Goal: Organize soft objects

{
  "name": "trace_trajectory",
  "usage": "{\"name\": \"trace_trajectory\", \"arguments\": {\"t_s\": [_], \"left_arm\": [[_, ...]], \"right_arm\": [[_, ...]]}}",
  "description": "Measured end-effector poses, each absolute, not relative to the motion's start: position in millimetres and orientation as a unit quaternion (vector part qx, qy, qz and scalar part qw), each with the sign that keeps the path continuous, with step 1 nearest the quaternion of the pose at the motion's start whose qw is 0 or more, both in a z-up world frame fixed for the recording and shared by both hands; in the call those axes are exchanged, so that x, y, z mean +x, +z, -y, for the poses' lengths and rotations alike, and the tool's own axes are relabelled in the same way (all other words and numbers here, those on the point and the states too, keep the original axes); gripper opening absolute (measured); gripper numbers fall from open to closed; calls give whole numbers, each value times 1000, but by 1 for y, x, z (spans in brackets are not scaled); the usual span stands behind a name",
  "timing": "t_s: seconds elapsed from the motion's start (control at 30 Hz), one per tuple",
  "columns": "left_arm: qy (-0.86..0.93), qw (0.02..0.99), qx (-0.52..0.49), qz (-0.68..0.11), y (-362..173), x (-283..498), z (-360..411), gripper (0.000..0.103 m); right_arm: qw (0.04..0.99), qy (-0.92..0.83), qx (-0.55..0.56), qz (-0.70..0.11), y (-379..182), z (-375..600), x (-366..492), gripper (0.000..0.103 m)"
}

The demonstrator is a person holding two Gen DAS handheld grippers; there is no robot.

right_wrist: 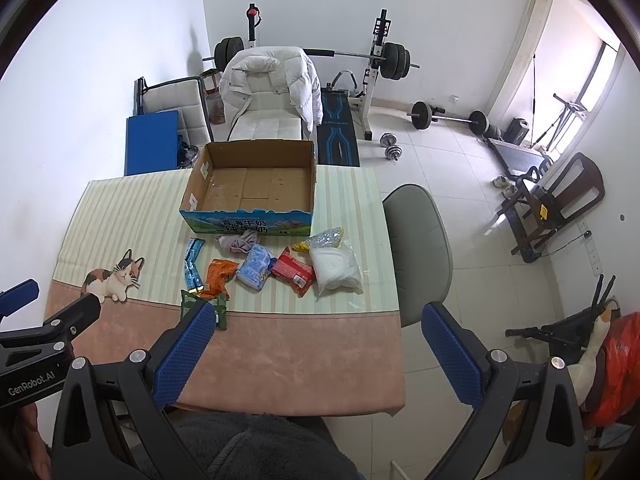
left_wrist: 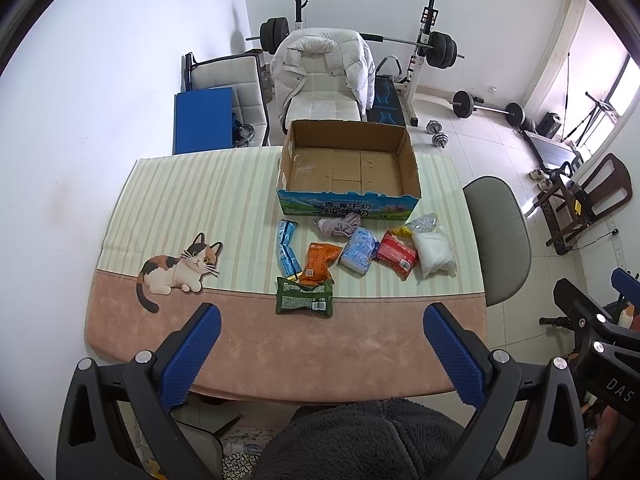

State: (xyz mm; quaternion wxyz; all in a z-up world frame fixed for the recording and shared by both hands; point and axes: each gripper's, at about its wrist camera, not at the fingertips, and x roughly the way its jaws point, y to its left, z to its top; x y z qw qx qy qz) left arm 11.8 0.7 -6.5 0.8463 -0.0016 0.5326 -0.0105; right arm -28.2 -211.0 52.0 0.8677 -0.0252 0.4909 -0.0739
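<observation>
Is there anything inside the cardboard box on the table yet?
No, the cardboard box shows only its bare brown floor, and the packets such as the green packet lie on the table in front of it.

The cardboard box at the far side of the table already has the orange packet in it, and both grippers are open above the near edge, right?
Not quite. The cardboard box is empty; the left wrist view shows only its bare floor. The orange packet lies on the table in front of it. The left gripper and right gripper are indeed open above the near edge.

white jacket (left_wrist: 320, 64) on chair | barbell rack (left_wrist: 424, 40) | dumbbell (left_wrist: 436, 134) | grey chair (left_wrist: 500, 236)
</observation>
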Motion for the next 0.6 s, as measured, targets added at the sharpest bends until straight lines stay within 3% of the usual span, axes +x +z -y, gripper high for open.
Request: {"name": "trace_trajectory", "arguments": {"t_s": [0.6], "left_arm": [[-8, 849, 0, -528, -3, 13, -4, 103]], "right_arm": [[871, -77, -28, -485, 60, 210, -24, 103]]}}
